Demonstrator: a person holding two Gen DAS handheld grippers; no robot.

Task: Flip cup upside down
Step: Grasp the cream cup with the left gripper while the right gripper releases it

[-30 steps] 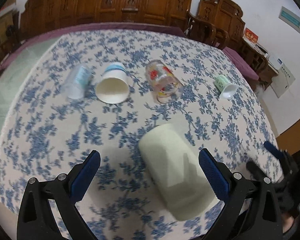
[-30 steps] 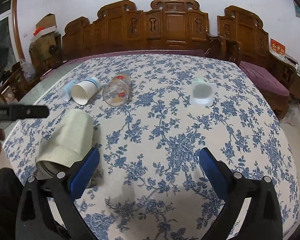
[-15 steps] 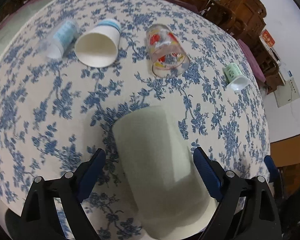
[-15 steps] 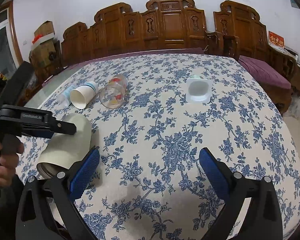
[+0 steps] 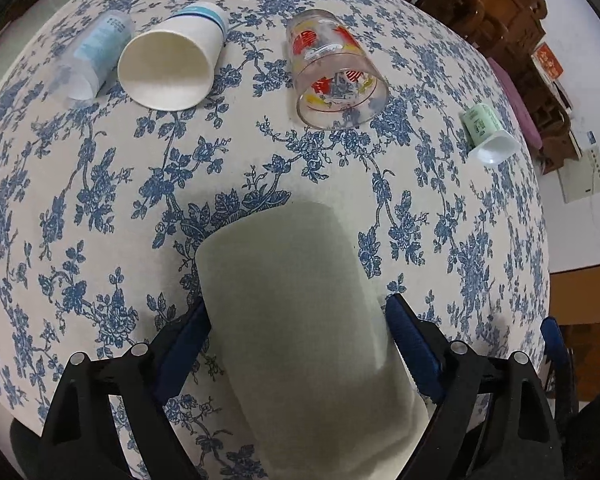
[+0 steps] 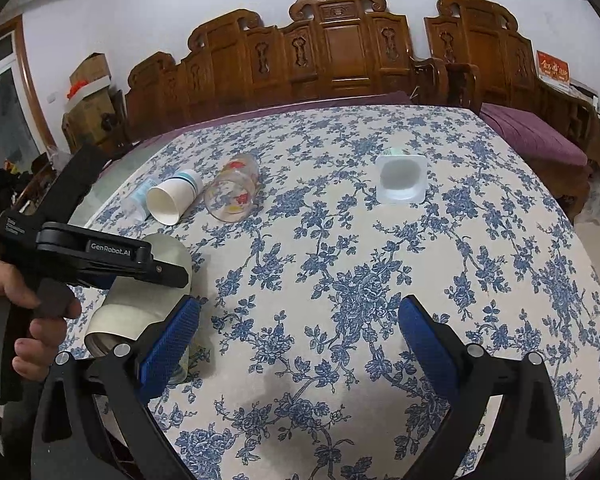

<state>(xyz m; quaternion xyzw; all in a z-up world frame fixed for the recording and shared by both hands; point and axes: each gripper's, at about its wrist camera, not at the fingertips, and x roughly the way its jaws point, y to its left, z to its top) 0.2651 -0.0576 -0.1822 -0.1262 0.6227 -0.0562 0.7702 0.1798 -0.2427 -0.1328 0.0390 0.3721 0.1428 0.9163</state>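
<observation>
A pale cream cup (image 5: 300,320) lies on its side on the blue-flowered tablecloth (image 5: 80,184), its base pointing away from me. My left gripper (image 5: 296,320) straddles it, with a blue pad against each side of the cup. In the right wrist view the same cup (image 6: 140,300) lies at the left under the left gripper's black body (image 6: 84,256), its open mouth toward the table's near edge. My right gripper (image 6: 300,320) is open and empty above the cloth, to the right of the cup.
On their sides farther back lie a clear plastic cup (image 5: 96,56), a white paper cup (image 5: 172,68), a printed glass (image 5: 336,76) and a small green yogurt pot (image 5: 488,136). Carved wooden benches (image 6: 340,52) stand behind the table. The table edge is close on my side.
My left gripper has moved forward and down over the cream cup and its jaws have closed in against the cup's sides. The right gripper has stayed almost still.
</observation>
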